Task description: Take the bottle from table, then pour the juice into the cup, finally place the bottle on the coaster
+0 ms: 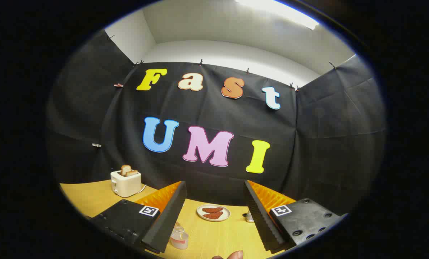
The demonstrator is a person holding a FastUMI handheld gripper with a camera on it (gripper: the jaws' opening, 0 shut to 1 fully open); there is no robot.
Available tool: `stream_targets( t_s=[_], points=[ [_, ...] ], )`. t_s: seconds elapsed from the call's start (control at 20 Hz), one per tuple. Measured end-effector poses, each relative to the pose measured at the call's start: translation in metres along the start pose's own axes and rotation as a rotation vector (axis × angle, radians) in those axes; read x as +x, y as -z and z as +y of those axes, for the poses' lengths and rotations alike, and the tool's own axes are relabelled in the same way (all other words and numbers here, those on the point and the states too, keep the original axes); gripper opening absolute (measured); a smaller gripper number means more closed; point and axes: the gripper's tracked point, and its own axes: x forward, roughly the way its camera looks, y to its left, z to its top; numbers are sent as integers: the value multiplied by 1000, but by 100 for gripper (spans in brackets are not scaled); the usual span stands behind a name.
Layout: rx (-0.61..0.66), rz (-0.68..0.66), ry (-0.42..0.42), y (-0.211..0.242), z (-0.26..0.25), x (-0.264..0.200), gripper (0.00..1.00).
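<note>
A: Where do we stand? Our gripper (214, 212) is spread wide, with nothing between the fingers.

B: Agreed, we hold nothing. The bottle (179, 237) sits low on the table (92, 201), just inside our left finger, close under us. It looks like clear plastic with some pale liquid in the bottom.

A: Then we'd judge it light, thin-walled and a bit slick. Squeeze hard and it may buckle or slip.

B: So we take it round the body, below the neck, both pads square on, and press gently.

A: Beyond the fingers we see a plate (213, 212) with food, and a toaster (126, 183) off to the left. A small object (249, 216) sits by our right finger; we can't tell what it is.

B: A fingertip (234, 255) shows below us.
</note>
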Motion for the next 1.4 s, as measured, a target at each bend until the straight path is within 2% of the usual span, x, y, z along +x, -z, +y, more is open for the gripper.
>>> stream_targets(
  t_s=[0.8, 1.1, 1.4],
  points=[
    [12, -16, -2, 1, 13, -9, 97],
    [41, -25, 9, 19, 21, -13, 97],
    [80, -30, 2, 64, 43, -16, 97]
  ],
)
